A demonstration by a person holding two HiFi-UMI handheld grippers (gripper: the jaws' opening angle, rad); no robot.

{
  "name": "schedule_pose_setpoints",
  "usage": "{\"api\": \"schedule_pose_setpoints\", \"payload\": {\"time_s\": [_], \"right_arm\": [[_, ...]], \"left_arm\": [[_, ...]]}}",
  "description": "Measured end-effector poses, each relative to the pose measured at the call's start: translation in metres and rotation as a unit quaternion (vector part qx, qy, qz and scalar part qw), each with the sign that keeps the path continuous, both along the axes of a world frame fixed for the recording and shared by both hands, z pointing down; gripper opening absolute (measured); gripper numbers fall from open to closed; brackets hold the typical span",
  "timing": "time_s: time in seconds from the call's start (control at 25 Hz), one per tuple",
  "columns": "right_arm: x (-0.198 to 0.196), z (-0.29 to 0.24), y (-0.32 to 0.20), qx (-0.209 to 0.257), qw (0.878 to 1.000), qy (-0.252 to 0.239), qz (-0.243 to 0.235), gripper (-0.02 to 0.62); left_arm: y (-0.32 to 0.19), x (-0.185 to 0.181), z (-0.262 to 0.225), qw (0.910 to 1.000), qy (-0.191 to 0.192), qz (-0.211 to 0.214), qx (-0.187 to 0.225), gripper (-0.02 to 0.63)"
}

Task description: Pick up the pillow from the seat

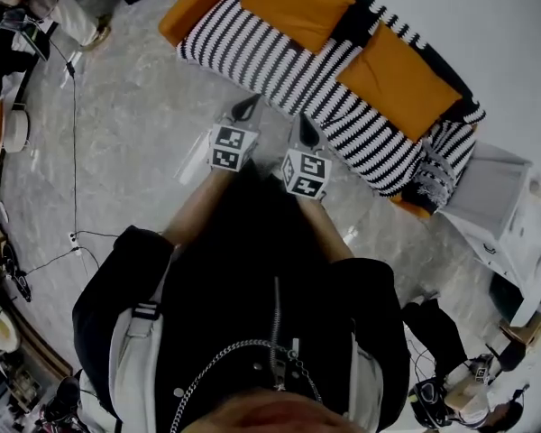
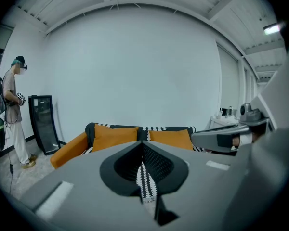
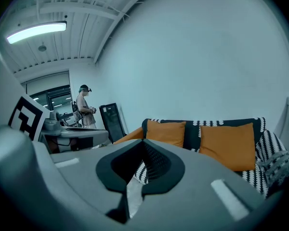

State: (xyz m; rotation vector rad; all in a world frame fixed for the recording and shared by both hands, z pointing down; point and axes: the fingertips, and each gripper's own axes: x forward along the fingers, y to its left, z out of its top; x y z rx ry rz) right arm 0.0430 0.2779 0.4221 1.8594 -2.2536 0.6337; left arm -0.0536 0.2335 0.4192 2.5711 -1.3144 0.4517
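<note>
Markings: each gripper carried a cube with black-and-white square markers, one on the left gripper (image 1: 246, 107) and one on the right gripper (image 1: 308, 130). We could read only these patterns.

Grippers: we recorded both with jaws pressed together and nothing between them. They were held side by side over the grey floor (image 1: 126, 152), just short of the front edge of the striped seat (image 1: 279, 61).

Pillows: two, orange, both leaning against the sofa back. The left-hand pillow (image 1: 293, 5) sat near the orange armrest (image 1: 194, 5) and the right-hand pillow (image 1: 398, 69) beside it. Both lay across the seat from the grippers, well apart from either tip, untouched.

Also noted: a person (image 2: 13, 109) standing by the far wall.
</note>
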Motion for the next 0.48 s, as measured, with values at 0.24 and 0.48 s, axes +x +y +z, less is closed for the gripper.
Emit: {"api": "schedule_pose_setpoints", "payload": {"time_s": [0.24, 0.48], "right_arm": [[0.008, 0.009, -0.027, -0.007, 1.000, -0.001, -0.002, 0.003], [0.015, 0.014, -0.069, -0.013, 1.000, 0.006, -0.002, 0.002]], "left_arm": [[-0.030, 0.010, 0.010, 1.0000, 0.003, 0.000, -0.009, 0.011], [-0.072, 0.022, 0.018, 0.9996, 0.016, 0.004, -0.022, 0.011]]}}
